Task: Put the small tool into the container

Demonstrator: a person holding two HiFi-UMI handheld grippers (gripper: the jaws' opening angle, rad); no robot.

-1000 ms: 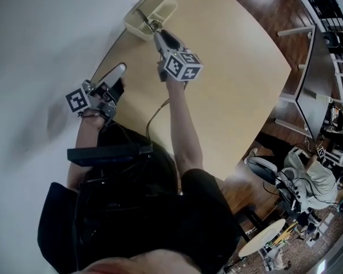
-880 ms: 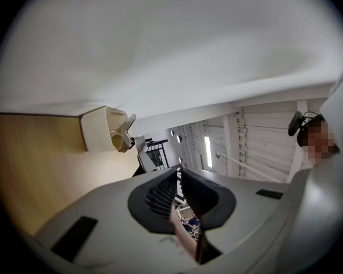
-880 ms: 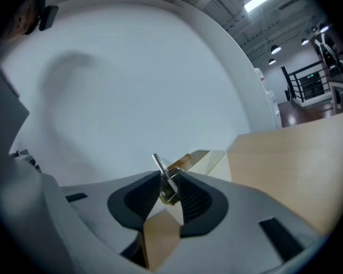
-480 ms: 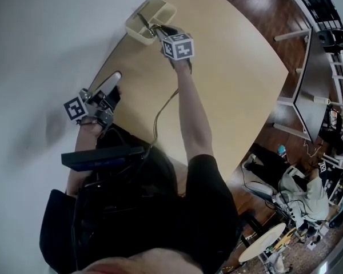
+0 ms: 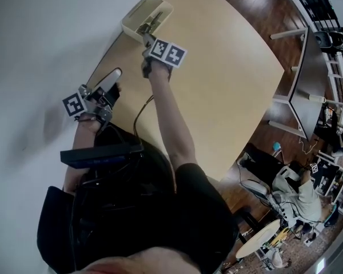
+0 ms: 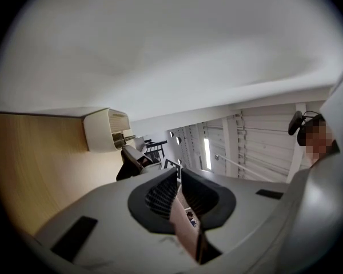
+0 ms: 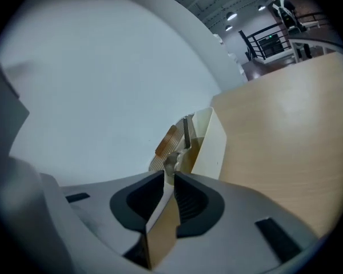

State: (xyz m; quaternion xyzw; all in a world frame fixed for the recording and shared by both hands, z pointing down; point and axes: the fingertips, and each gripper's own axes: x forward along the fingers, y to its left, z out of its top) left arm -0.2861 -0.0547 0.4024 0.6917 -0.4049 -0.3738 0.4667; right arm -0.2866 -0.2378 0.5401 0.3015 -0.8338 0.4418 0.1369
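Observation:
The cream container [image 5: 146, 16] sits at the table's far left edge. The small tool [image 5: 151, 21], metal with a ribbed coppery handle [image 7: 167, 140], lies inside it and leans on the container wall [image 7: 212, 144]. My right gripper [image 5: 146, 37] hovers just short of the near rim. Its jaws [image 7: 168, 176] are closing to a narrow slit, with nothing pinched between the pads. The tool's metal end sits just past the tips. My left gripper [image 5: 111, 77] rests near the table's left edge, away from the container [image 6: 106, 130], and its jaws [image 6: 179, 174] are shut on nothing.
The light wooden table [image 5: 223, 90] stretches right of the container. A thin cable [image 5: 138, 116] trails along it toward me. White desk legs [image 5: 294, 67] and a seated person [image 5: 300, 190] stand on the dark floor to the right. A white wall lies to the left.
The right gripper reached into the container with the tool, then drew back to its near rim, leaving the tool inside. The left gripper has barely moved.

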